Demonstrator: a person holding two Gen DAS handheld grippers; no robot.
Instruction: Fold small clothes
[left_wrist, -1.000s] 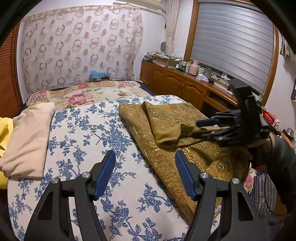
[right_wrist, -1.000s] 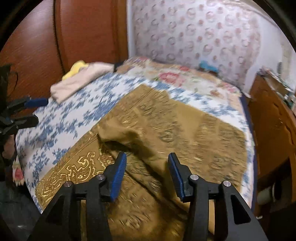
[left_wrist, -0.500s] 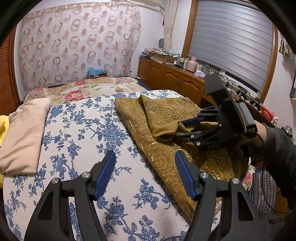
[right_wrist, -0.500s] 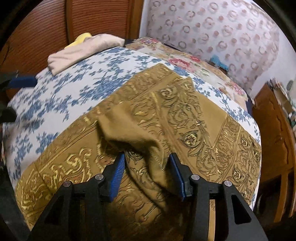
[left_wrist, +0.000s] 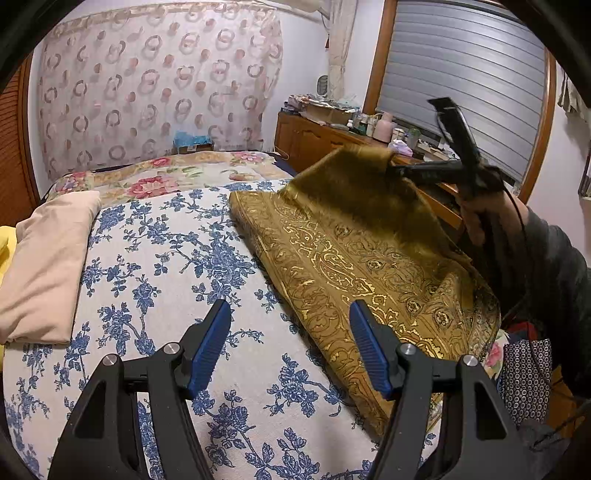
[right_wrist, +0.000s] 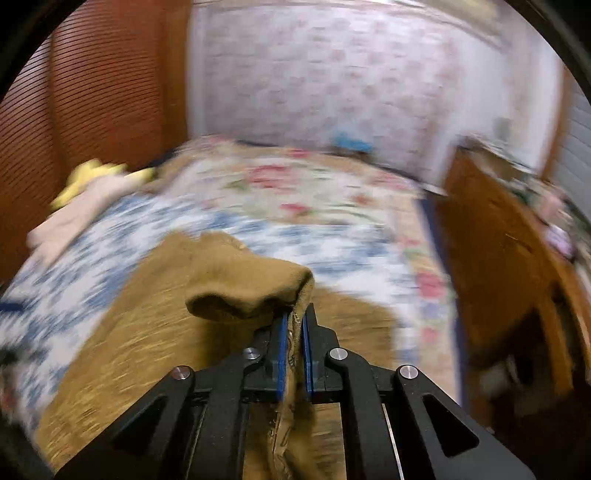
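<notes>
An olive-gold patterned cloth (left_wrist: 354, 258) lies on the right side of the bed over the blue floral bedspread (left_wrist: 166, 266). My right gripper (right_wrist: 292, 325) is shut on a folded edge of the cloth (right_wrist: 255, 288) and holds it lifted above the bed; in the left wrist view it (left_wrist: 399, 170) is up at the right with the cloth hanging from it. My left gripper (left_wrist: 290, 347) is open and empty, low over the bedspread, just left of the cloth's near edge.
A folded beige garment (left_wrist: 44, 266) lies at the bed's left edge over something yellow (left_wrist: 5, 240). A floral quilt (left_wrist: 166, 177) covers the far end. A wooden cabinet (left_wrist: 325, 140) with clutter runs along the right wall under the shuttered window.
My right gripper closed on the cloth's folded edge and lifted it up and back. My left gripper stayed open in nearly the same place.
</notes>
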